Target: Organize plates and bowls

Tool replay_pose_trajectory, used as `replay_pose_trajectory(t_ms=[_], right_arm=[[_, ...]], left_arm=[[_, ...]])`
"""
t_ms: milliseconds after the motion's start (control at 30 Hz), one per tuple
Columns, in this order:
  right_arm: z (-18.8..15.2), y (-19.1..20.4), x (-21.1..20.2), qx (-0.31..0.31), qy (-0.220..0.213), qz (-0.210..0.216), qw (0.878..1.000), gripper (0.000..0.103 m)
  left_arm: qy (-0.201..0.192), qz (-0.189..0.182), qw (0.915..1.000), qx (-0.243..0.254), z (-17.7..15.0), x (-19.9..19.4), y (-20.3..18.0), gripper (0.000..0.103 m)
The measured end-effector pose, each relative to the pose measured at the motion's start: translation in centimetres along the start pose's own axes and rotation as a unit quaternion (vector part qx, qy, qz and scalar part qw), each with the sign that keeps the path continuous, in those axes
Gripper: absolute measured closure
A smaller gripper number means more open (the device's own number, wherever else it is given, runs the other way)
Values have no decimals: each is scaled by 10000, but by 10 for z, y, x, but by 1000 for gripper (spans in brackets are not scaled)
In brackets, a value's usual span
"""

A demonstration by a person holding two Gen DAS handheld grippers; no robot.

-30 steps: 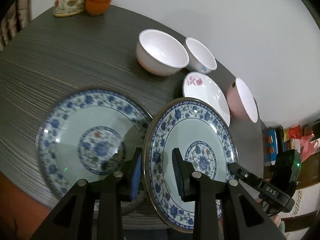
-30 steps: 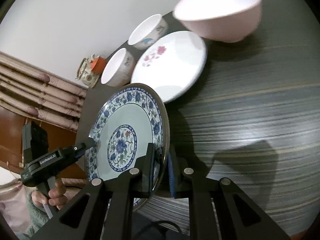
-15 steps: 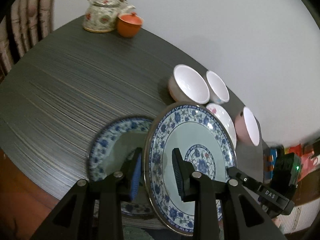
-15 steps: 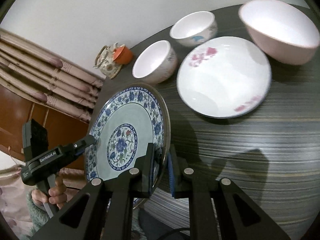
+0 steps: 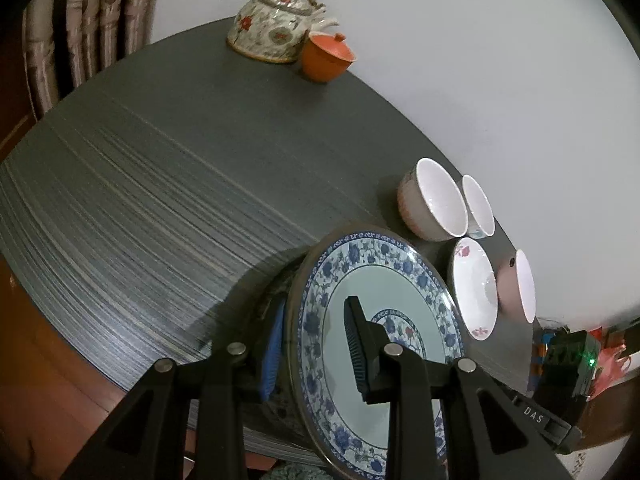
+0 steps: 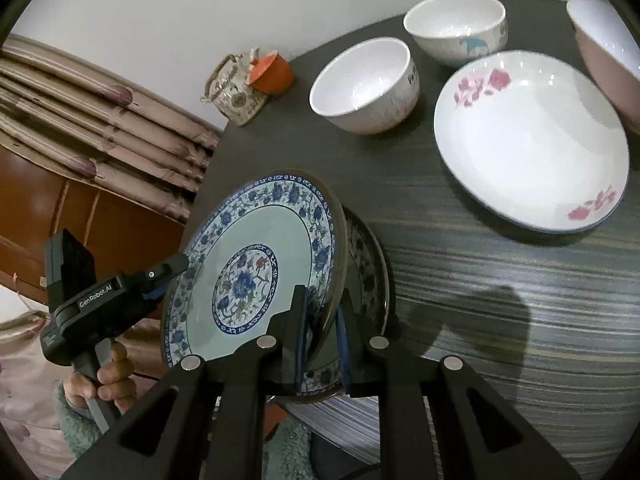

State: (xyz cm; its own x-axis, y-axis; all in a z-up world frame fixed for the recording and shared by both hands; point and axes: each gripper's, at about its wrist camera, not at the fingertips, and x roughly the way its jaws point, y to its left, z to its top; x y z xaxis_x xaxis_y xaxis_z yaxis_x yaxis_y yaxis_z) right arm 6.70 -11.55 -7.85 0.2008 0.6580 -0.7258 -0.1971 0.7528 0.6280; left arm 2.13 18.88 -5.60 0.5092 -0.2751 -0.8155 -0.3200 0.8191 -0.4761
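Both hand-held grippers pinch the rims of the same blue-and-white plate (image 5: pixel 384 340). Left hand-held gripper (image 5: pixel 316 356) clamps one rim, one pad on the face, one behind. Right hand-held gripper (image 6: pixel 322 344) is nearly pressed together on the opposite rim. Plate is tilted steeply, almost on edge, over the near edge of the worktop (image 5: pixel 180 184).

A second blue-and-white plate (image 6: pixel 366 264) lies flat on the worktop just behind and under the held one, mostly hidden; can't tell if they touch.

Along the right side of the worktop: white floral plate (image 6: pixel 532 140), with a pink bowl (image 6: pixel 608 48) beside it, and two white bowls, one nearer (image 6: pixel 366 84), one with a blue mark (image 6: pixel 456 28), just beside each other.

Far edge: patterned teapot (image 5: pixel 276 28) touching an orange lidded cup (image 5: pixel 326 58).

A hand (image 6: pixel 108 376) grips the left tool's handle.
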Motion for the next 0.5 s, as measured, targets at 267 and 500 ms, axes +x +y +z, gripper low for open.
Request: replay_pose_trajectory(t_ms=[267,500], right_arm=[[-3,-3,13,31,91,-161,9998,89],[-4,0,22,-56,96,-328,9994,88]], left_arm=[[91,-1,10000,-42,-1,10,15,75],[192,90,9998,-26,-2,24,19,75]])
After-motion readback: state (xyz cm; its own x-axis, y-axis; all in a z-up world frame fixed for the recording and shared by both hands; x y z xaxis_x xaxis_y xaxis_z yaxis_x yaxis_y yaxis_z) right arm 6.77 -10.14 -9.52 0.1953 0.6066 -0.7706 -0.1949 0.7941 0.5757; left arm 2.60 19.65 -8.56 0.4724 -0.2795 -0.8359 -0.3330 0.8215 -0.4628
